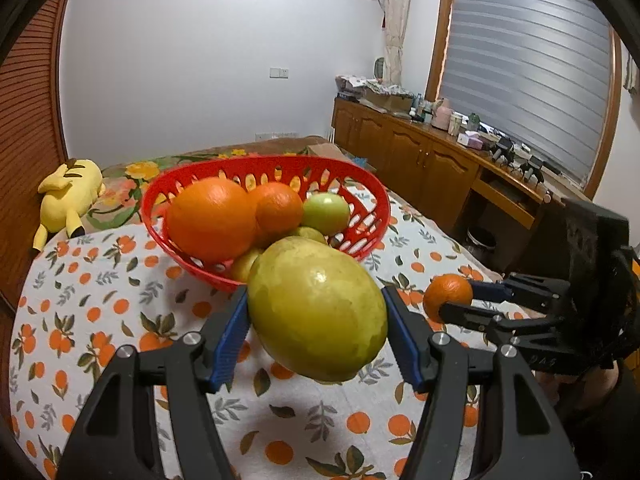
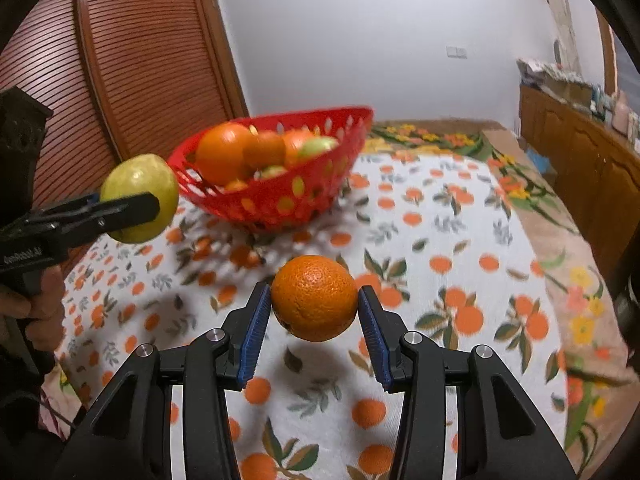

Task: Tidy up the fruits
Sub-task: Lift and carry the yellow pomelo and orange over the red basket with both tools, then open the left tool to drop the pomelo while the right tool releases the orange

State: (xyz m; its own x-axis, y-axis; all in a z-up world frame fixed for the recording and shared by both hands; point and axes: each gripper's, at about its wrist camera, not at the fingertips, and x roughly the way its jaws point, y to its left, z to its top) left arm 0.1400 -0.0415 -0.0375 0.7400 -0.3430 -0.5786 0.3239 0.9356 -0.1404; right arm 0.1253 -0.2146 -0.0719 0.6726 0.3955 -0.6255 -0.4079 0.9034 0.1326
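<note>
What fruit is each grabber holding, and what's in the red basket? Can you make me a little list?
Left gripper: shut on a big yellow-green round fruit, lifted off the cloth
Right gripper: shut on a small round orange, also in the air
Red plastic basket with holes: holds two large oranges and some green fruits
Table cover: white cloth printed with oranges and leaves
Behind the table: yellow plush toy
</note>
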